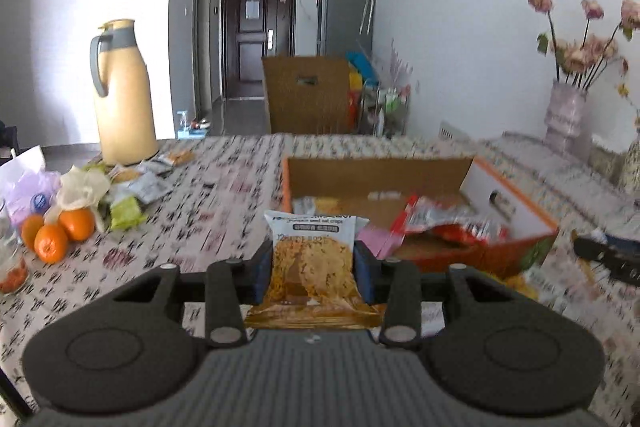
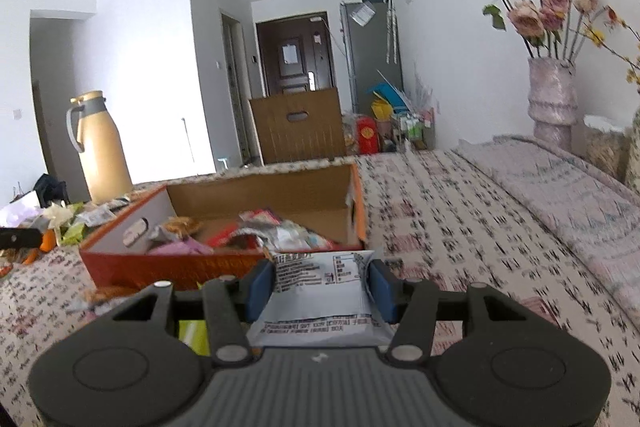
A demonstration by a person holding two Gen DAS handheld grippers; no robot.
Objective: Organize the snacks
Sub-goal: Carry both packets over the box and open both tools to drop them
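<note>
My left gripper (image 1: 314, 267) is shut on an oat crisp packet (image 1: 310, 259), white at the top and orange-brown below, held above the table just in front of the orange cardboard box (image 1: 532, 215). The box holds several snack packets (image 1: 448, 219). My right gripper (image 2: 318, 283) is shut on a white-grey snack packet (image 2: 320, 291) with printed text, held near the box's near right corner (image 2: 360, 211). More loose snack packets (image 1: 136, 187) lie on the table at the left by the thermos.
A yellow thermos jug (image 1: 122, 95) stands at the far left of the patterned tablecloth (image 1: 224, 211). Oranges (image 1: 60, 231) and a plastic bag lie at the left. A vase of dried roses (image 2: 554, 99) stands at the right. A chair back (image 1: 308, 95) is behind the table.
</note>
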